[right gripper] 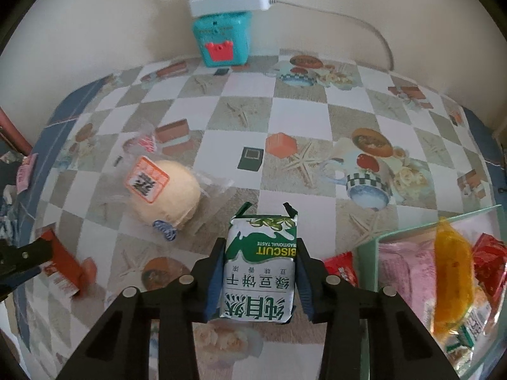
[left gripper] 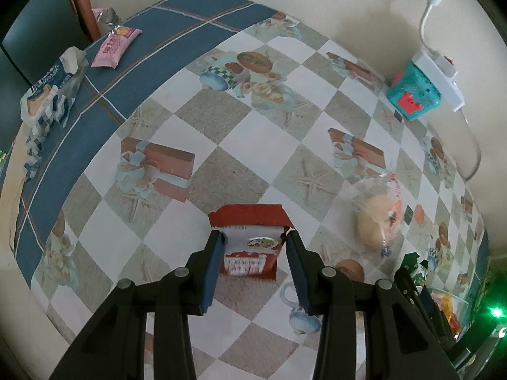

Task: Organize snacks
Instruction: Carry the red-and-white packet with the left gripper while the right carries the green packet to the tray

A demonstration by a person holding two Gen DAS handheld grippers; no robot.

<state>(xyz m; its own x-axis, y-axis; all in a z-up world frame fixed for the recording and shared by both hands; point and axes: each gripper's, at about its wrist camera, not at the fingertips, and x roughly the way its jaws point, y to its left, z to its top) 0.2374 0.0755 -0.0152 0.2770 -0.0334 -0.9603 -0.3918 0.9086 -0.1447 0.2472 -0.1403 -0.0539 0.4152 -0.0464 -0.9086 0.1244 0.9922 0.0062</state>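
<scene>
My left gripper (left gripper: 253, 240) is open, its fingers on either side of a red and white snack packet (left gripper: 250, 243) lying on the table. That packet also shows in the right wrist view (right gripper: 63, 262), at the left gripper's tip. My right gripper (right gripper: 258, 250) is shut on a green and white biscuit packet (right gripper: 259, 266), held above the table. A wrapped round bun (right gripper: 164, 190) lies to its left; it also shows in the left wrist view (left gripper: 377, 218). A glass container (right gripper: 412, 231) at the right holds several snack packets.
A teal box (right gripper: 221, 39) with a white power strip (right gripper: 231, 0) on top stands at the wall. A red packet (right gripper: 342, 266) lies beside the glass container. A pink packet (left gripper: 115, 47) and a tissue pack (left gripper: 50, 88) lie on the table's blue border.
</scene>
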